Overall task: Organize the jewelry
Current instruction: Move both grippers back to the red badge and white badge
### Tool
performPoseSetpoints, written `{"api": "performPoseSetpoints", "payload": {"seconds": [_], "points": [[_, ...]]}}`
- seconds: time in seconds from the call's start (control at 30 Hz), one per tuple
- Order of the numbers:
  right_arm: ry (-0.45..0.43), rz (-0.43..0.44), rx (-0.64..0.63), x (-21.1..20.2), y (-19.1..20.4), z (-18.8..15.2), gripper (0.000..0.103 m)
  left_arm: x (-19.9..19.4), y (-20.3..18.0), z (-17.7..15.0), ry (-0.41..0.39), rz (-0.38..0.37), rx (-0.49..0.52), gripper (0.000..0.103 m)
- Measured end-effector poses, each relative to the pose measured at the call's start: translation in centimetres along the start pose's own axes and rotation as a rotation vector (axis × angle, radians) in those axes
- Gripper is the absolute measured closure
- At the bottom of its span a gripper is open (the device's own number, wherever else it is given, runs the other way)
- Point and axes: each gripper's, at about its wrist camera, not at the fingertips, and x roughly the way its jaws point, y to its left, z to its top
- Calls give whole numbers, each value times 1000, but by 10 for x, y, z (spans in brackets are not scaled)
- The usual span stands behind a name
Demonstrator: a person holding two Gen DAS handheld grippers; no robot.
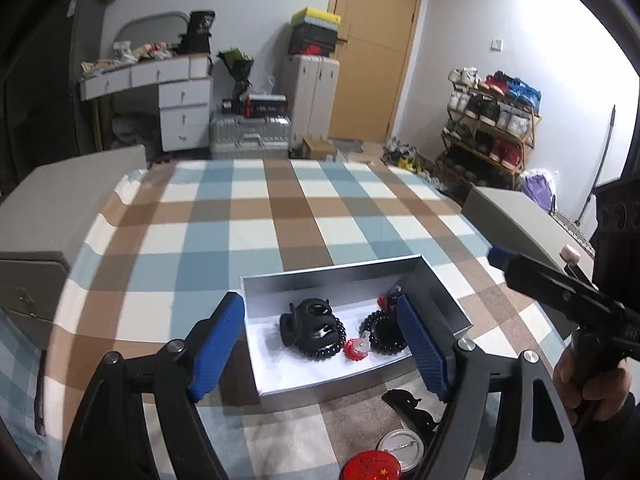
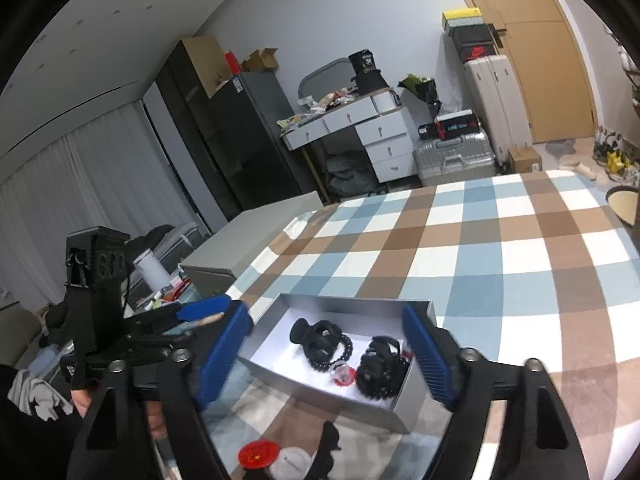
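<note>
Your left gripper (image 1: 322,350) has its jaws spread wide and holds nothing; between its blue pads (image 1: 218,344) lies the open grey box (image 1: 332,270), the reference for all that follows. Your right gripper (image 2: 326,350) is likewise wide open and empty, framing the same box (image 2: 400,414) from the other side. Inside the box, both views show a black claw clip (image 1: 306,318) lying over a black spiral hair tie (image 1: 334,342), a small red ornament (image 1: 357,349) at the near wall, and a second dark coiled item (image 1: 380,330). Only the right wrist view shows that item (image 2: 380,362) as a bulky black piece unobstructed; in the left view your pad covers part of it. On the checked cloth (image 1: 280,208) just outside the box's near wall lie a black flat piece (image 1: 412,406), a clear round badge (image 1: 402,446) and a red badge (image 1: 370,470). Only the left view shows the red badge's star and lettering.
</note>
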Motion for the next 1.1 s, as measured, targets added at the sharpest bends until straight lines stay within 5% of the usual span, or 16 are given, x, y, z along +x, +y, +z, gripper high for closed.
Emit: {"api": "performPoseSetpoints", "payload": {"seconds": [0.33,0.63,1.1], "points": [[-49,-2,-45,-28,24,-17,0,-19,-9,-13,-58,53,26,16],[-42,-18,-34,-42,29,-39,0,-27,-14,-36,-27,65,-1,10],[31,-171,-36,-45,25,-95,0,-20,4,-83,116,75,-155,10]]}}
